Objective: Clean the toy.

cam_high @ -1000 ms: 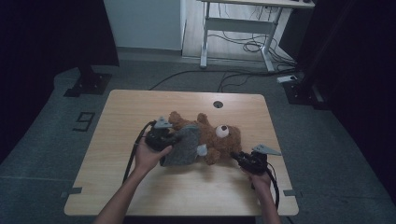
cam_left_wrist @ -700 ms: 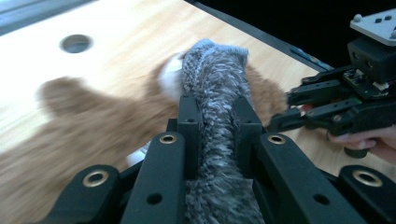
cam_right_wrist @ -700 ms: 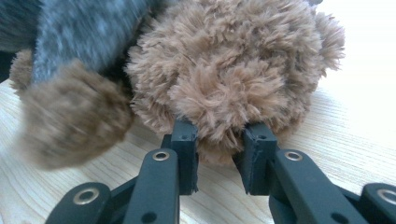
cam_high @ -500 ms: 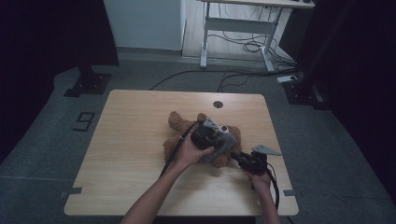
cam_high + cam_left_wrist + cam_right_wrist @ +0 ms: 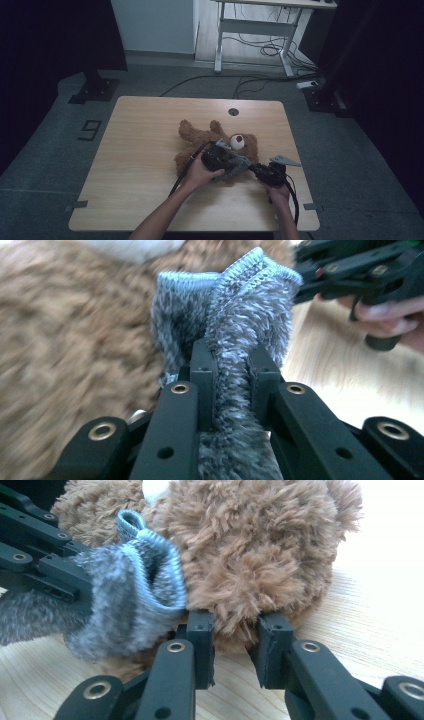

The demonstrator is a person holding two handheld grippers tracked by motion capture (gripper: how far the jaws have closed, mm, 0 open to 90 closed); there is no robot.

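- Forearms enter from the bottom edge of the high view, each hand holding a black two-jaw gripper over a pale wooden table [image 5: 130, 165].
- Left gripper [image 5: 232, 367], low centre of its own view, has its jaws pressed nearly together on a fold of a fuzzy grey knitted sock with a ribbed light-blue cuff [image 5: 235, 305]; the cuff stands up just past the jaw tips.
- Right gripper [image 5: 235, 630], at the bottom of its own view, has its jaws partly apart around a tuft on the head of a shaggy brown plush teddy bear [image 5: 255, 555]; I cannot tell whether they pinch the fur or only rest against it.
- Bear [image 5: 200, 142] lies right of centre in the high view, the sock [image 5: 235, 165] touching its lower edge between the two grippers [image 5: 220, 156] [image 5: 267, 175].
- Step in hand, as I judge it: pulling the sock onto a part of the bear while the right gripper steadies the toy. Next the cuff must be spread open and drawn over the plush.
- Farther off, top of the high view, a metal desk frame [image 5: 255, 30] and floor cables sit in dim light.
- Hidden: which part of the bear the sock is meant for; the left gripper view's left half is blurred.
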